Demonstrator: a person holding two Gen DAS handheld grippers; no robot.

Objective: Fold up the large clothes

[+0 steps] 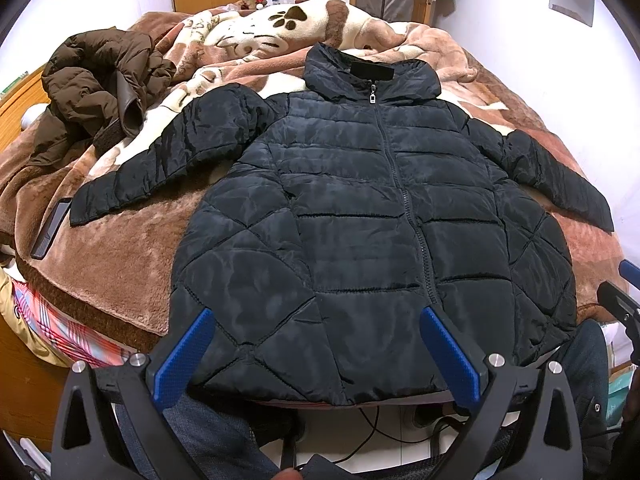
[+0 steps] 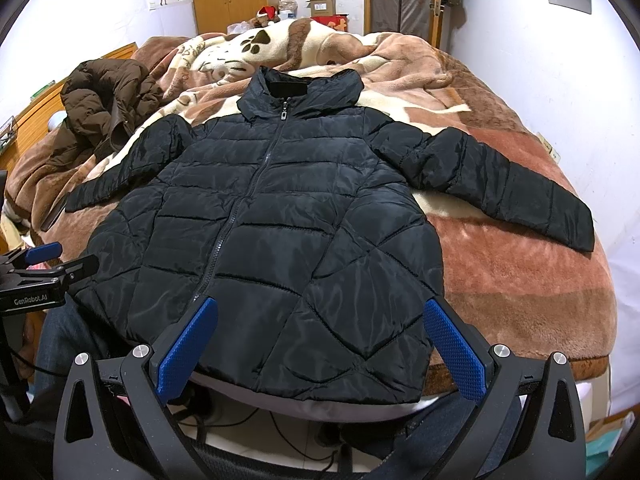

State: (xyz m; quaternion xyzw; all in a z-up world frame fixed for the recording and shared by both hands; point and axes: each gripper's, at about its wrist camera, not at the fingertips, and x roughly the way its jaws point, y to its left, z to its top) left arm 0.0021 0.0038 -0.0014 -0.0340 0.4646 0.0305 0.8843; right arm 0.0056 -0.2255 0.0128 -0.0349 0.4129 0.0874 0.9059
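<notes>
- Nothing of the folding shows as done: the black puffer jacket point(image 1: 360, 208) lies flat, front up and zipped, across the brown blanket point(image 1: 120, 264) on the bed, its hem at the near edge of the bed and its collar pointing away.
- Both sleeves are spread out to the sides of the jacket's body, the left sleeve point(image 1: 160, 160) angled down toward a dark flat object, perhaps a phone point(image 1: 52, 228), which lies just beside the cuff; the right sleeve point(image 2: 500, 184) reaches out over the blanket on the other side.
- My judgement is that the whole fold is left: sleeves in over the body, then the body doubled.
- A second, brown jacket point(image 1: 96, 92) sits crumpled beyond the left sleeve, well apart from the black one, and looks unfolded too.
- The left gripper point(image 1: 316, 344) is held low in front of the hem, pointing along the jacket toward the collar, its blue fingers point(image 1: 184, 356) spread wide with nothing between them.
- The right gripper point(image 2: 320, 344) is posed the same way beside it, nearer the hem's right part, fingers equally wide apart and empty; neither touches the cloth, as far as the fisheye view lets me tell.
- The person's legs in jeans point(image 1: 208, 432) show under the hem, below both grippers.
</notes>
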